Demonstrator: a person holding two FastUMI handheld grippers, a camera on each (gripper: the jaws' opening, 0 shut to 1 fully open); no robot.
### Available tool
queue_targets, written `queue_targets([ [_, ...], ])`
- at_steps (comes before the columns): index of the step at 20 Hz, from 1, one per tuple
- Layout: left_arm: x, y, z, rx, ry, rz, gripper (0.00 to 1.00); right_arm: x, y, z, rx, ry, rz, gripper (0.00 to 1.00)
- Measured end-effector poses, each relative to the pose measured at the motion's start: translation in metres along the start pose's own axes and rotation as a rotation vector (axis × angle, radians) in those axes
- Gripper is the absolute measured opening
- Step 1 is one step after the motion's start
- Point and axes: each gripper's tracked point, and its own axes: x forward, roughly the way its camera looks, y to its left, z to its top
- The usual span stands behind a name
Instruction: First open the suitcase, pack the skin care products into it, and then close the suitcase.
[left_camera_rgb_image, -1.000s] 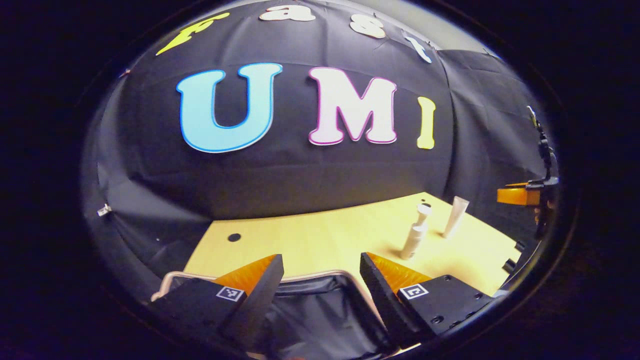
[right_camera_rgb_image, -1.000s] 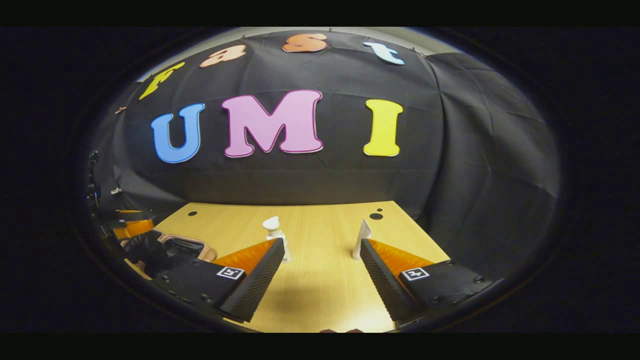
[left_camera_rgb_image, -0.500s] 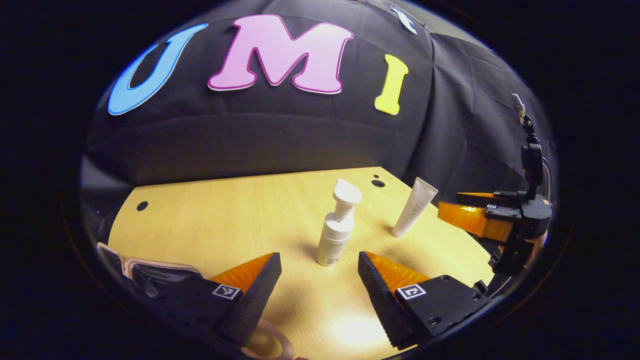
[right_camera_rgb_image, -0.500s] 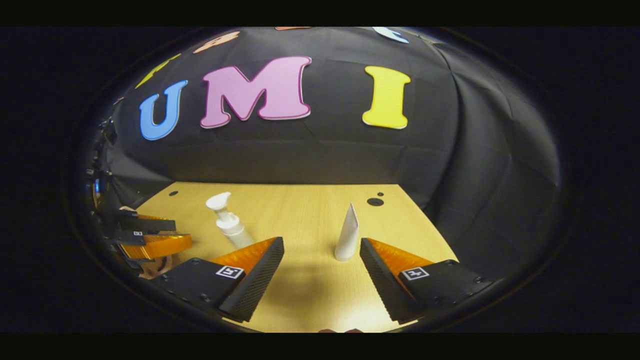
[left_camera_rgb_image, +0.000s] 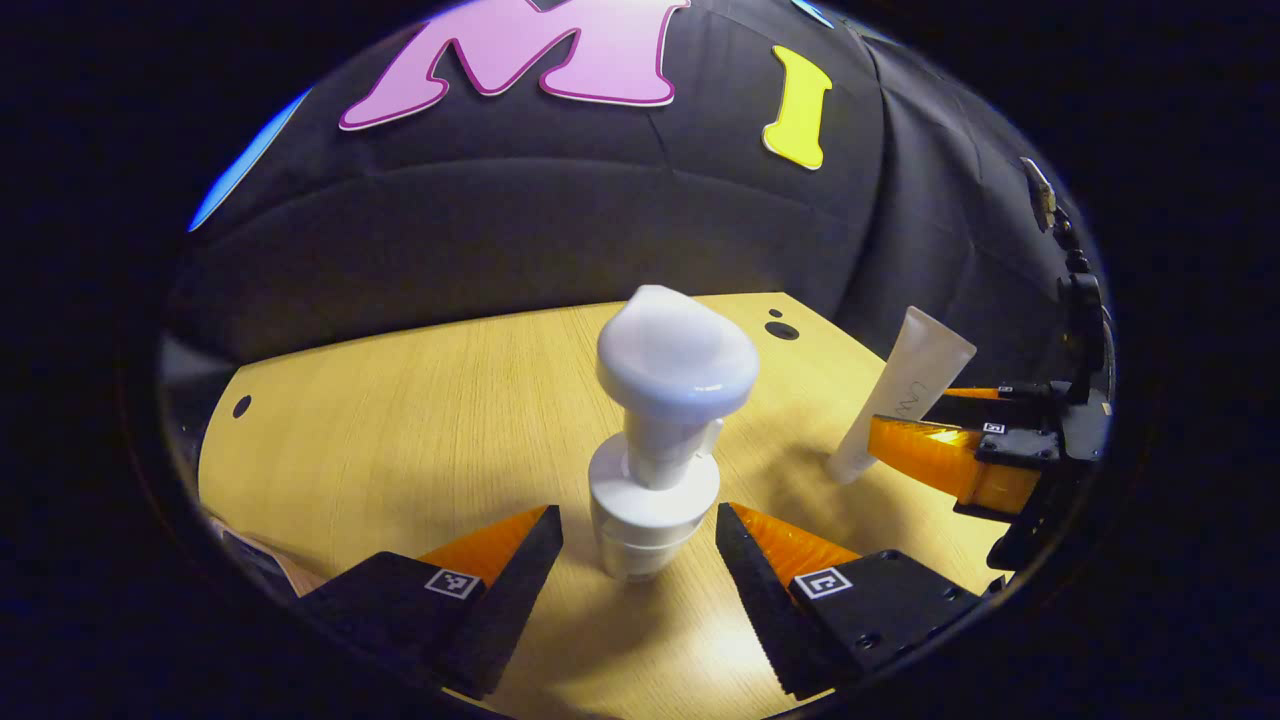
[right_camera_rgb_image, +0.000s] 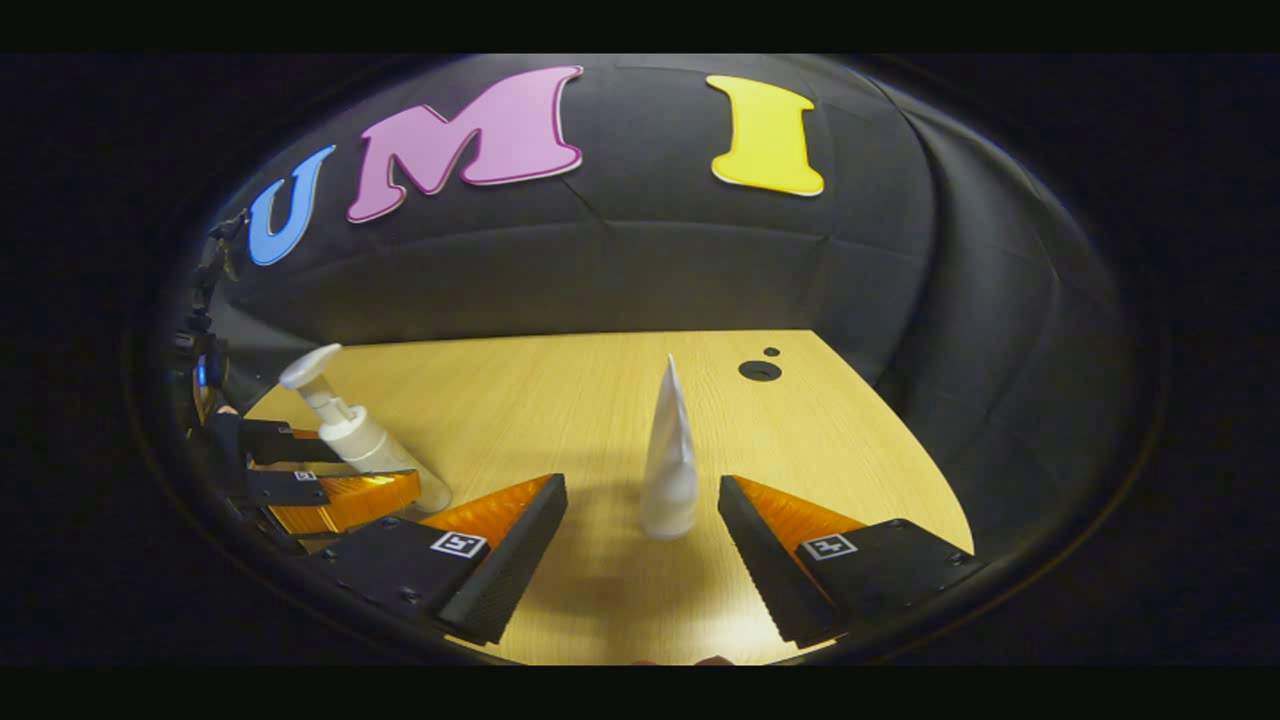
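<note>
A white pump bottle (left_camera_rgb_image: 655, 450) stands upright on the wooden table (left_camera_rgb_image: 420, 420), right between the fingers of my left gripper (left_camera_rgb_image: 638, 513), which is open and not touching it. A white tube (right_camera_rgb_image: 670, 460) stands on its cap between the fingers of my right gripper (right_camera_rgb_image: 642, 484), also open with gaps on both sides. In the left gripper view, the tube (left_camera_rgb_image: 905, 395) shows at the right with the right gripper (left_camera_rgb_image: 950, 460) at it. In the right gripper view, the pump bottle (right_camera_rgb_image: 350, 430) and left gripper (right_camera_rgb_image: 335, 490) show at the left. A pale corner of the suitcase (left_camera_rgb_image: 250, 550) peeks in low left.
The black cloth wall (right_camera_rgb_image: 640, 270) closes off the back and right of the table. Dark round holes (right_camera_rgb_image: 759, 370) sit near the table's far right corner, another hole (left_camera_rgb_image: 241, 405) near the far left. Bare wood lies behind both products.
Both grippers have moved forward and down. The left has swung from the suitcase to straddle the pump bottle; the right has closed in until the tube stands between its fingers.
</note>
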Motion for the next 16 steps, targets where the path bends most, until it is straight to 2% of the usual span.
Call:
queue_targets([
  [1,0.005,-0.007,-0.004,-0.026,0.027,-0.034,0.98,0.005,-0.002,-0.002,0.013,0.006,0.001,0.98],
  [2,0.009,-0.006,-0.009,-0.044,0.053,-0.015,0.98,0.01,-0.005,-0.002,0.028,0.01,0.002,0.98],
  [3,0.0,-0.002,-0.005,-0.043,0.053,-0.007,0.81,0.014,-0.008,-0.005,0.04,0.02,-0.003,0.98],
  [4,0.017,-0.003,-0.006,-0.022,0.078,-0.014,0.64,0.015,-0.014,-0.008,0.045,0.029,-0.028,0.77],
  [6,0.01,-0.007,-0.007,0.017,0.104,-0.018,0.6,0.017,-0.017,-0.003,0.048,0.035,-0.039,0.36],
  [9,-0.01,-0.009,-0.007,0.011,0.12,-0.048,0.58,0.005,-0.005,0.003,0.096,0.051,0.002,0.34],
  [12,-0.054,-0.004,0.004,-0.012,0.105,-0.067,0.57,-0.027,0.013,0.02,0.093,0.017,0.03,0.34],
  [13,-0.07,0.0,0.007,-0.004,0.1,-0.071,0.57,-0.038,0.021,0.025,0.094,0.005,0.044,0.29],
  [14,-0.089,0.005,0.01,0.012,0.097,-0.069,0.57,-0.05,0.032,0.029,0.094,0.002,0.063,0.34],
  [16,-0.135,0.026,0.01,0.034,0.116,-0.031,0.57,-0.074,0.055,0.039,0.089,-0.023,0.096,0.34],
])
